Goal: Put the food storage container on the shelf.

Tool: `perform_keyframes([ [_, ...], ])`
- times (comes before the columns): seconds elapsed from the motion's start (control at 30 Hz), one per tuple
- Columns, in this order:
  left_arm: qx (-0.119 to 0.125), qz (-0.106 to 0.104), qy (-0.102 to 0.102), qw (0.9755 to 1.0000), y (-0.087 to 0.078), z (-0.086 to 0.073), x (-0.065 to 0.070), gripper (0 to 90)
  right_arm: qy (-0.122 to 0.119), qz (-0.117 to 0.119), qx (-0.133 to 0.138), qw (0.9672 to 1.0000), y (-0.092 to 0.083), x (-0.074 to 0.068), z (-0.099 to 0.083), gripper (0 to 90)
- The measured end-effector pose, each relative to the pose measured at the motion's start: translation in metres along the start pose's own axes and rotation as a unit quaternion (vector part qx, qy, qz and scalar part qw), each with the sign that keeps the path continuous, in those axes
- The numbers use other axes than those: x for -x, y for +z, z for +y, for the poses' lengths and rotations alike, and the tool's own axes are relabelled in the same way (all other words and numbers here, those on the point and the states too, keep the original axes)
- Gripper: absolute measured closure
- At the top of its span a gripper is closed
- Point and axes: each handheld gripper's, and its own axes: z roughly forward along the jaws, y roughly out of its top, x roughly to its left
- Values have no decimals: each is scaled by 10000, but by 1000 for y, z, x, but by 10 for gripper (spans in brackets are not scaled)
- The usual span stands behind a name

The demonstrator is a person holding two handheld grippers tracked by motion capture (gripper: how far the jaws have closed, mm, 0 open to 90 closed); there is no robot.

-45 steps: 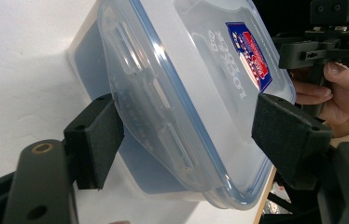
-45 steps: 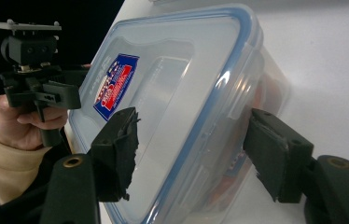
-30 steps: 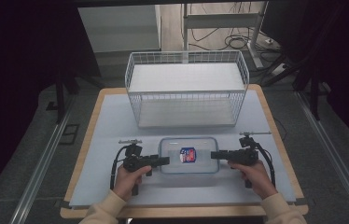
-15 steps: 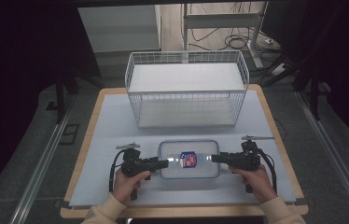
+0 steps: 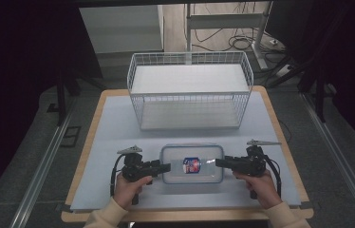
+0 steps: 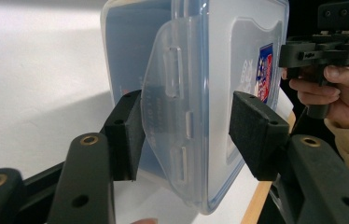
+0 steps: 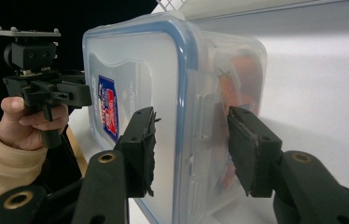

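Observation:
A clear plastic box [image 5: 192, 164] with a blue-sealed lid and a red and blue label lies flat on the white mat near the front edge. My left gripper [image 5: 166, 167] is at its left end. In the left gripper view the gripper [image 6: 191, 126] is open, straddling the end latch flap of the box [image 6: 219, 56] with a gap at one pad. My right gripper [image 5: 218, 163] is at the opposite end. In the right gripper view it [image 7: 191, 144] is open astride the lid edge and latch of the box [image 7: 140, 70]. Something orange shows dimly inside.
A white wire basket [image 5: 190, 95] stands at the back of the mat, open at the top. The wooden table edge [image 5: 280, 142] frames the mat. Dark floor and table legs lie beyond. Each gripper view also shows the other hand's gripper [image 6: 322, 46] [image 7: 46, 88] across the box.
Both grippers and the box have shifted slightly toward the near edge. The jaws stay at the two ends of the box.

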Motion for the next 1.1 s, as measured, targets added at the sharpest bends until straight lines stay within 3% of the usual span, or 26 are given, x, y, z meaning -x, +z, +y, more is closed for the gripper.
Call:
perform_keyframes([
  [1.1,301,30,305,9991,-21,13,12,480,-449,58,271,9986,-6,-20,18,536],
])
